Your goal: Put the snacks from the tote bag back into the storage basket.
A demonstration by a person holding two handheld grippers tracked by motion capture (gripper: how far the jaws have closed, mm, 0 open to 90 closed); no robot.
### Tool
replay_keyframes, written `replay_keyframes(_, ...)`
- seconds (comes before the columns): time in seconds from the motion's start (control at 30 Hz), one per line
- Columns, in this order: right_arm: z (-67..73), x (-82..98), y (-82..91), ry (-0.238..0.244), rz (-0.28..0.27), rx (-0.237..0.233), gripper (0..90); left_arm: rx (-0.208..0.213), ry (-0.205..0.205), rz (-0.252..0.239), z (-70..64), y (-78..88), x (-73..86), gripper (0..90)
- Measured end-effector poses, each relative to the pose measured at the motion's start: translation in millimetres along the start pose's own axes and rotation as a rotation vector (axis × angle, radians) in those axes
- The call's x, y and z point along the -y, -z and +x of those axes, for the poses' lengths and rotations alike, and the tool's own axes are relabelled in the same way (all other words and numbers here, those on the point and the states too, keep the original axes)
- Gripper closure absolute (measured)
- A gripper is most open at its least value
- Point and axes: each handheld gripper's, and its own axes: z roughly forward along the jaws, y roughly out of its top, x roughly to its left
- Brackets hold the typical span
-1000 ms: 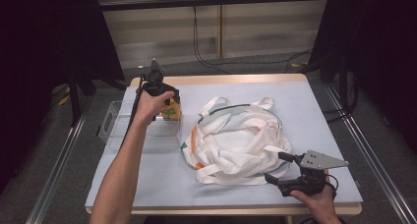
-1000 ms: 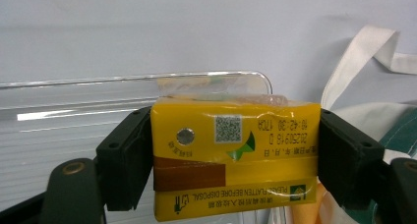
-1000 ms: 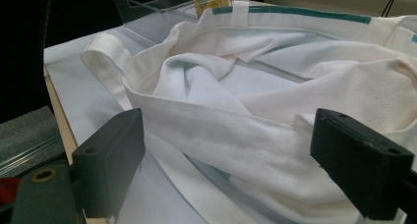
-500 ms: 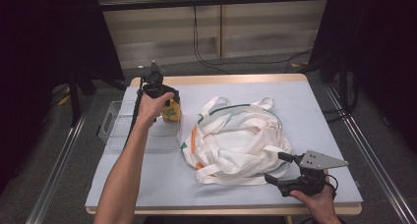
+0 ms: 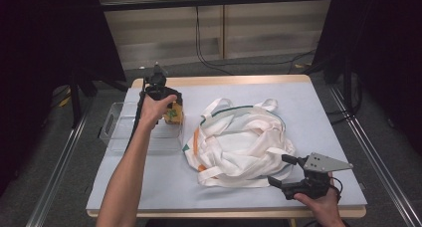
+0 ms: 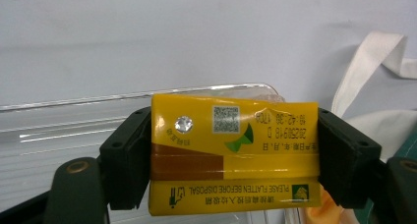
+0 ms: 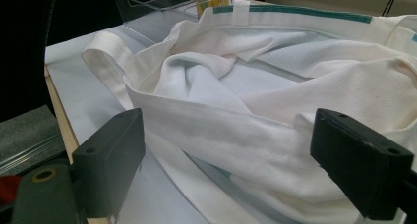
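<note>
Juice carton (image 6: pixel 233 155), yellow and brown, sits clamped between the two black jaws of your left gripper (image 5: pixel 164 100), one pad pressed on each end of it. From the high view you hold it just above the right end of the clear plastic bin (image 5: pixel 117 132), which stands at the left of the white tote bag (image 5: pixel 239 142); the left gripper view looks past the carton onto the bin's rim below and behind it. Whether the carton already touches the bin's floor you cannot tell from these pictures.

Your right gripper (image 5: pixel 288 174) rests at the near right corner of the bag with its jaws spread wide; a folded strap or hem of the bag (image 7: pixel 236 135) lies between them, and neither pad presses on it, so nothing is held on that side.

You seem to be in the step of setting the carton into the bin, or lifting it out toward the bag; the frames alone don't settle which. If it is going in, lower it until it is seated before you let the jaws spread, and keep it level so it doesn't tip against the wall. If it is meant for the bag, your right gripper would first need to close on that hem and lift the mouth open, since the bag lies crumpled and flat on the blue table cover (image 5: pixel 318 107)
</note>
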Motion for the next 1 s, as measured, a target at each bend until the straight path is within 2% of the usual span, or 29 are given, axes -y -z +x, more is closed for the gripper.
replay_keyframes(0.03, 0.2, 0.1, 0.3, -0.003, 0.001, 0.003, 13.2, -0.001, -0.013, 0.002, 1.0, 0.5, -0.3, 25.1)
replay_keyframes(0.17, -0.7, 0.1, 0.4, -0.005, -0.001, 0.001, 13.2, 0.013, -0.012, -0.014, 3.2, 1.0, 1.2, 24.3)
replay_keyframes(0.23, -0.4, -0.2, 0.0, -0.006, -0.002, 0.001, 13.2, 0.044, 0.0, -0.019, 7.4, 1.2, 2.8, 22.9)
replay_keyframes(0.27, -0.2, -0.1, -0.1, -0.004, -0.002, 0.001, 13.2, 0.053, -0.011, -0.019, 9.7, 0.9, 3.3, 22.2)
replay_keyframes(0.37, -0.4, 0.0, -0.3, -0.005, -0.002, 0.0, 13.2, 0.106, 0.034, -0.008, 15.0, -1.5, 6.1, 17.9)
replay_keyframes(0.43, -0.5, -0.1, -0.3, -0.006, -0.003, 0.0, 13.2, 0.075, 0.007, -0.031, 15.6, 1.1, 6.8, 15.8)
replay_keyframes(0.47, -0.3, -0.1, -0.2, -0.006, -0.003, 0.0, 13.2, 0.088, 0.01, -0.042, 14.3, 3.1, 7.0, 14.4)
replay_keyframes(0.53, -0.4, 0.0, -0.3, -0.001, -0.002, 0.0, 13.2, 0.082, -0.021, -0.059, 12.7, 7.7, 6.6, 10.8)
replay_keyframes(0.6, -0.7, -0.3, -0.5, -0.006, -0.004, -0.001, 13.1, 0.107, -0.014, -0.088, 13.5, 10.6, 6.7, 9.2)
replay_keyframes(0.67, -0.9, -0.3, -0.7, -0.007, -0.003, -0.005, 12.6, 0.107, -0.038, -0.087, 15.2, 11.8, 7.5, 7.4)
replay_keyframes(0.73, -0.7, -0.2, -0.4, -0.006, -0.003, -0.001, 12.6, 0.129, -0.033, -0.095, 16.3, 12.3, 9.1, 6.1)
replay_keyframes(0.8, -0.8, -0.2, 0.0, -0.008, -0.002, -0.003, 12.6, 0.12, -0.06, -0.11, 18.3, 13.9, 11.3, 5.3)
replay_keyframes(0.93, -1.1, -0.1, 0.4, -0.005, -0.003, -0.002, 12.6, 0.129, -0.098, -0.136, 26.6, 18.5, 18.6, 5.1)
replay_keyframes(1.0, -1.1, 0.0, 0.6, -0.006, -0.003, 0.0, 12.6, 0.12, -0.097, -0.145, 32.7, 21.8, 21.8, 4.8)
